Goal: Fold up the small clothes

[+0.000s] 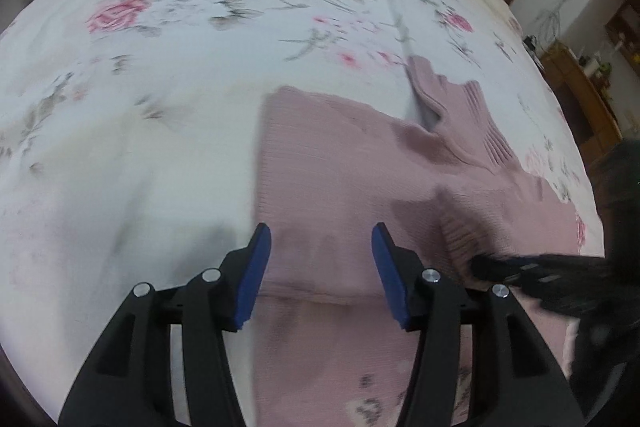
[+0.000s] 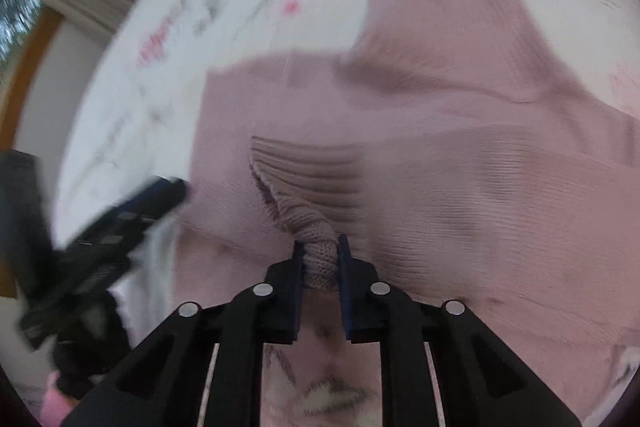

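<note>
Our right tongs (image 2: 320, 259) pinch a ribbed cuff of the pink sweater (image 1: 344, 163) lying on the flowered bed (image 1: 160, 87), our left tongs (image 1: 320, 267) gape wide above its near hem, and we judge this soft, floppy knit best gripped at its edges.

No readable text, labels, brands or numbers anywhere in either view.

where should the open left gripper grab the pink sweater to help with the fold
Probably the flat left side edge of the pink sweater, just ahead of the open left gripper. That straight knit border lies flat on the floral bedsheet, so the fingers could slide in low from the left and pinch it. The right gripper is already shut on a bunched ribbed cuff, so leave that side.
</note>
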The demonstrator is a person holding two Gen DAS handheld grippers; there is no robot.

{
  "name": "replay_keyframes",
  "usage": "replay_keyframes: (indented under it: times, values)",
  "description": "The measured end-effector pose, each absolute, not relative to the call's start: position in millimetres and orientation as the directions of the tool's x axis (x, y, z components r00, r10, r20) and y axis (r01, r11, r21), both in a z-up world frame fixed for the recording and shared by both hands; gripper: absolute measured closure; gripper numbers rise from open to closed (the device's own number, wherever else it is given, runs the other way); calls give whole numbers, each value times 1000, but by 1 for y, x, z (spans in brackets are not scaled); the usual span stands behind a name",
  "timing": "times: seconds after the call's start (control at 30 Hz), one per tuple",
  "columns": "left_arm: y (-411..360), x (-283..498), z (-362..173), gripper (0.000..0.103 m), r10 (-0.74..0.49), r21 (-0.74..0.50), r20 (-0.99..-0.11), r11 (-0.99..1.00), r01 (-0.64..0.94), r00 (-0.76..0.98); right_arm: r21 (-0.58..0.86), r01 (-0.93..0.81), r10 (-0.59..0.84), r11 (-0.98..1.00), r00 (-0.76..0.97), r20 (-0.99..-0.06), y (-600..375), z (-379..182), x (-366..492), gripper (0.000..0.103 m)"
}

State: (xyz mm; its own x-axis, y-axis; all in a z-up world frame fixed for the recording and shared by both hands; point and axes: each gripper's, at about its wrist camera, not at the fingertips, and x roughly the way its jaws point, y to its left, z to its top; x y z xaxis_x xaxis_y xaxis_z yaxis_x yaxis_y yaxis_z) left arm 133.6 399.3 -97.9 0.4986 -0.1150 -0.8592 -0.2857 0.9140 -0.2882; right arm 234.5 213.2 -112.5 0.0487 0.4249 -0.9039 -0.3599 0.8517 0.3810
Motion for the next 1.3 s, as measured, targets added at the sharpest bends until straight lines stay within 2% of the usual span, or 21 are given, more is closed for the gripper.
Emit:
replay_keyframes:
  times: [0.13, 0.37, 0.57, 0.7, 0.9, 1.03, 1.2, 1.3]
  values:
    - [373, 145, -102, 51, -115, -260, -864, 936, -239, 489, 419, -282, 463, 863, 109, -880, 152, -90, 240, 88]
    - [349, 159, -116, 51, -111, -225, -879, 954, -198, 463, 364, -171, 394, 916, 200, -897, 56, -70, 261, 88]
    - [352, 166, -132, 51, -93, -201, -898, 956, -212, 431, 307, -75, 316, 949, 189, -930, -4, -96, 269, 88]
    - [352, 168, -136, 51, -86, -184, -902, 963, -199, 423, 323, -36, 325, 946, 126, -937, -27, -118, 271, 86]
    - [348, 169, -124, 51, -87, -188, -900, 962, -198, 428, 205, -85, 218, 975, 193, -957, -43, -102, 254, 83]
    - [330, 177, -101, 43, -123, -218, -871, 965, -149, 476, 208, -165, 248, 964, 279, -928, -28, -71, 256, 80]
    - [296, 188, -109, 42, -139, -189, -889, 979, -73, 437, 254, -220, 300, 942, 215, -929, 6, -92, 269, 79]
    - [296, 189, -124, 42, -125, -170, -904, 983, -74, 410, 224, -206, 265, 952, 196, -944, 4, -109, 269, 79]
